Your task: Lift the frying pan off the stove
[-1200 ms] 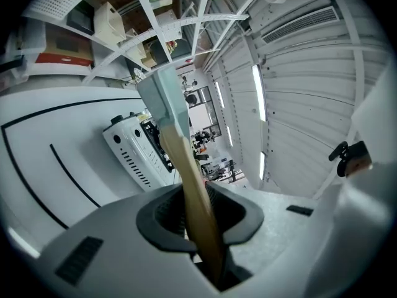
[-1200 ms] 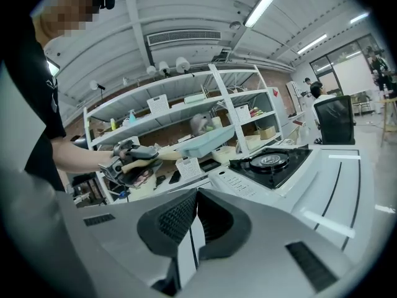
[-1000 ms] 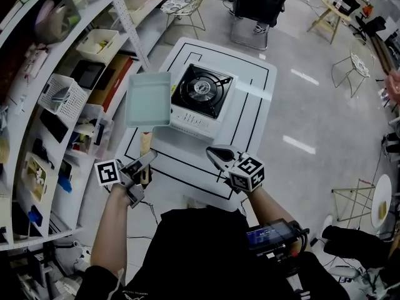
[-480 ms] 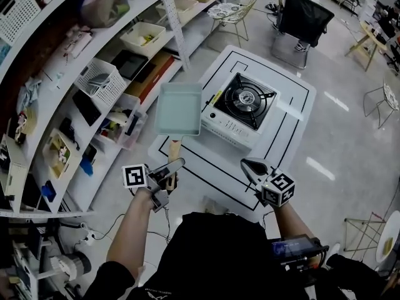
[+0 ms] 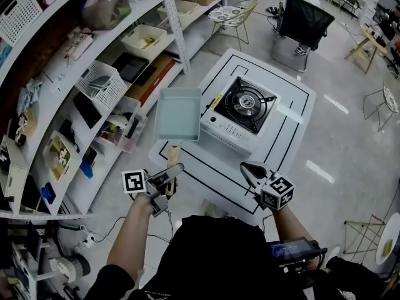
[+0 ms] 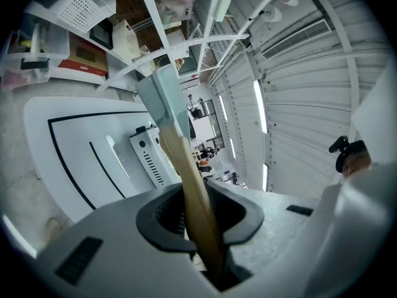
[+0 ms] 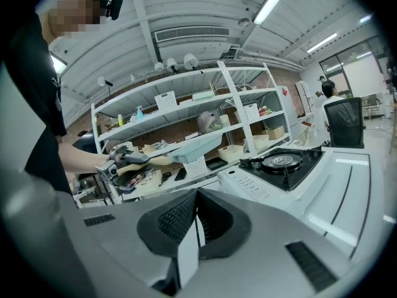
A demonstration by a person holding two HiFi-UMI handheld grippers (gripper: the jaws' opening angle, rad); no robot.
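The frying pan [image 5: 179,113] is a pale green square one with a wooden handle [image 5: 174,152]. It hangs in the air just left of the white gas stove [image 5: 240,114], clear of the burner. My left gripper [image 5: 175,169] is shut on the handle's near end, and in the left gripper view the handle [image 6: 186,166] runs straight out between the pads to the pan [image 6: 162,98]. My right gripper [image 5: 247,167] hovers over the table's near right part, shut with nothing in it. The right gripper view shows the pan [image 7: 197,146] held level, left of the stove [image 7: 279,163].
The stove stands on a low white table [image 5: 281,136] marked with black lines. White shelving [image 5: 94,74] with baskets, bins and boxes runs close along the left. A black chair [image 5: 304,19] stands beyond the table, and grey floor lies to the right.
The head camera has shifted, so the table sits further right in view. The left gripper has carried the pan a little sideways beside the stove. The right gripper keeps its place.
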